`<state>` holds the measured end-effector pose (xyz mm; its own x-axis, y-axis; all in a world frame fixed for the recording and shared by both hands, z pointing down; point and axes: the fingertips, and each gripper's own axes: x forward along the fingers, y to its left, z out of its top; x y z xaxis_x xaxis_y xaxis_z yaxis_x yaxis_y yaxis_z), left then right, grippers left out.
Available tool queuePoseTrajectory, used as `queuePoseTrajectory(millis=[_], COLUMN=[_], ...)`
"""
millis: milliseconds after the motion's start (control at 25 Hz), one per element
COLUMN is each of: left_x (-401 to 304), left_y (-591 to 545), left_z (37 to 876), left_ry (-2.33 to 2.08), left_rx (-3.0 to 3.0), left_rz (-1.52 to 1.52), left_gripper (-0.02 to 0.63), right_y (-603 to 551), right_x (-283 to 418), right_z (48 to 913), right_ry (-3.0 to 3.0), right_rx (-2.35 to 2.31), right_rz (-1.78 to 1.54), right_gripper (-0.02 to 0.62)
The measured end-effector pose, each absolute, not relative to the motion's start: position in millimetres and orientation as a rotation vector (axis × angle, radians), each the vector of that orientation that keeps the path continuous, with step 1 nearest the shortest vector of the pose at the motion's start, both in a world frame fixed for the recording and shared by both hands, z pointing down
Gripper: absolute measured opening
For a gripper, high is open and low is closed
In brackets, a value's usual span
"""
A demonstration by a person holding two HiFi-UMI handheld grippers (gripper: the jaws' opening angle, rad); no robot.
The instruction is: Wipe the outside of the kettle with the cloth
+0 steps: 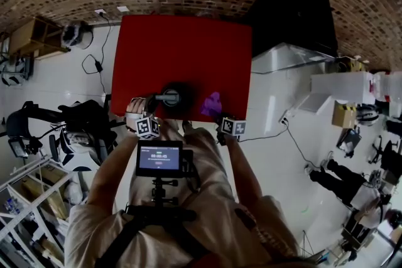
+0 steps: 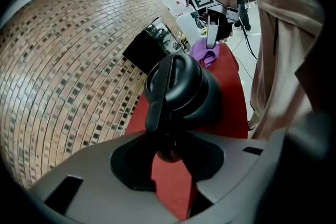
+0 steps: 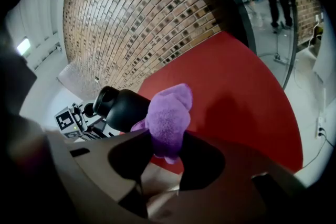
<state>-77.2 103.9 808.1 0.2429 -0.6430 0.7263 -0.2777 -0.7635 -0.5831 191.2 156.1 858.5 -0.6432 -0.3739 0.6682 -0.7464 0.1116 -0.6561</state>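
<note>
A black kettle (image 1: 176,97) stands near the front edge of the red table (image 1: 188,47). My left gripper (image 1: 154,105) is shut on the kettle's handle (image 2: 155,113), and the kettle body (image 2: 191,93) fills the left gripper view just beyond the jaws. The purple cloth (image 1: 212,103) hangs bunched in my right gripper (image 1: 218,115), just right of the kettle and apart from it. In the right gripper view the cloth (image 3: 168,115) sticks up from between the shut jaws, with the kettle (image 3: 123,107) behind it to the left.
A tall black cabinet (image 1: 292,9) stands at the table's far right corner, with a white unit (image 1: 286,56) beside it. Cables (image 1: 94,63) trail on the floor at the left. A person (image 1: 342,182) stands at the right. Shelving (image 1: 28,210) fills the lower left.
</note>
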Motion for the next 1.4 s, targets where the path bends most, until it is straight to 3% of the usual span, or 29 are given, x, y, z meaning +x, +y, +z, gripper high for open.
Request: queuePoseTrajectory(millis=[320, 440, 520, 680, 840, 880, 920, 1400], left_x=[-59, -57, -55, -59, -53, -54, -56, -43], left_y=[99, 103, 108, 104, 108, 106, 102, 29], left_z=[800, 802, 803, 815, 819, 819, 818, 770], left_ry=[0.858, 0.874, 0.843, 0.648, 0.368, 0.338, 0.326, 0.661], left_rx=[-2.299, -2.445, -2.561, -2.726, -2.981, -3.006, -3.017, -3.176], left_rz=[-1.522, -1.501, -1.473, -1.494, -1.420, -1.407, -1.406, -1.212], left_gripper=[0.118, 0.161, 0.239, 0.268, 0.267, 0.233, 0.121, 0.115], right_y=[148, 151, 156, 182, 211, 217, 222, 243], right_x=[173, 173, 173, 160, 146, 144, 142, 149], right_z=[844, 836, 831, 825, 833, 835, 836, 837], right_ry=[-2.113, -2.109, -2.093, -2.065, -2.028, -2.018, -2.010, -1.958], right_rx=[1.120, 1.180, 1.221, 1.244, 1.250, 1.266, 1.281, 1.365], right_rz=[1.484, 1.478, 1.488, 1.505, 1.480, 1.490, 1.506, 1.606], right_gripper=[0.155, 0.155, 0.155, 0.155, 0.155, 0.156, 0.156, 0.156])
